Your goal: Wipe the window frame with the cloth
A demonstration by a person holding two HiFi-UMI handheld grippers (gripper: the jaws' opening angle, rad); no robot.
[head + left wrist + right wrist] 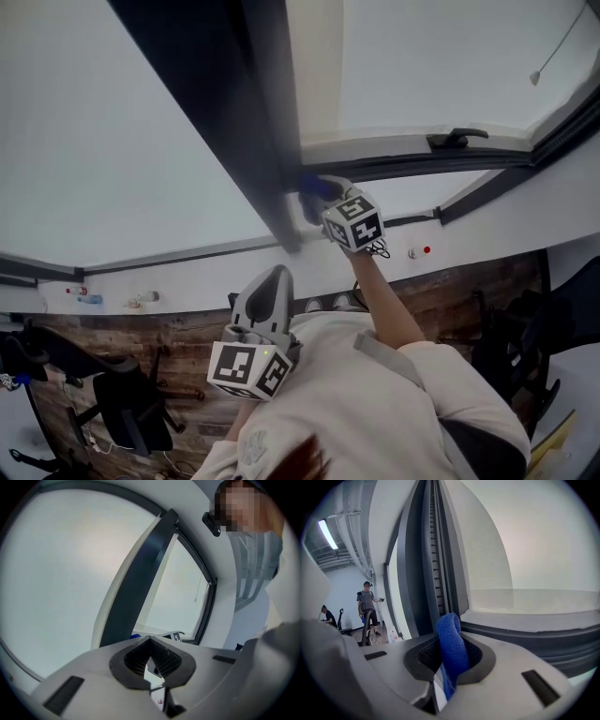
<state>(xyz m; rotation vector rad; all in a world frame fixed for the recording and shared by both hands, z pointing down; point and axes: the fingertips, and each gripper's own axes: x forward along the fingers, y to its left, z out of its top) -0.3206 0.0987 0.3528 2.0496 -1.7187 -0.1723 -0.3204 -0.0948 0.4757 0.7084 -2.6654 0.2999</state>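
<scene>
The right hand-held gripper (450, 658) was clamped on a blue, looped microfibre cloth (451, 632). A rounded fold of the cloth stood out past the jaw tips and a tail hung below them. In the head view the fold sat at the foot of the dark grey metal window frame (433, 573), where the upright meets the lower rail. Whether it was actually pressing on the frame could not be told. The cloth looked soft, light and limp, so it probably handles best pinched at a bunched fold like this, with a padded bulge leading. The left hand-held gripper (150, 644) had its jaws together on nothing, held low and well apart from the frame.
</scene>
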